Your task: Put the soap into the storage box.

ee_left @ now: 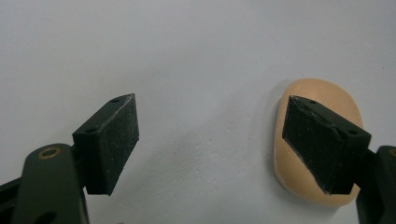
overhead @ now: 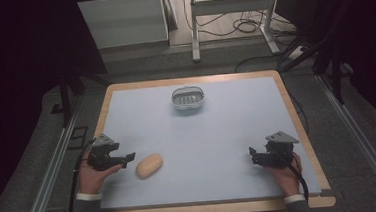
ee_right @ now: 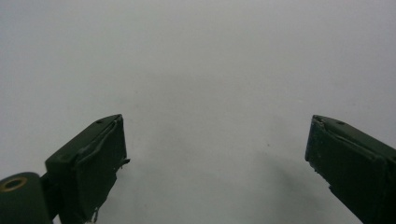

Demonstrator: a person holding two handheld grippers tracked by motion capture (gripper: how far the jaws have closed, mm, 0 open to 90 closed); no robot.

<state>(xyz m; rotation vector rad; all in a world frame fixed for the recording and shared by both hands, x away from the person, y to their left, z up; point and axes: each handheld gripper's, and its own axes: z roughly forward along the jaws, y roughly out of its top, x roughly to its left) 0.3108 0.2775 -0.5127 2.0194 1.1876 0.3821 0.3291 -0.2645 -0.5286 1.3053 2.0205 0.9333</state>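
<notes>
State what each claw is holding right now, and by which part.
Nothing is held. The left claw is open, one jaw in front of the tan bar of soap, not gripping it. The right claw is open over the bare table.

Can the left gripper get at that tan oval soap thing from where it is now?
Probably yes. The left gripper is open right beside the tan oval piece, with bare mat around it. The piece sits off to one jaw's side, so a small sideways shift looks needed.
</notes>
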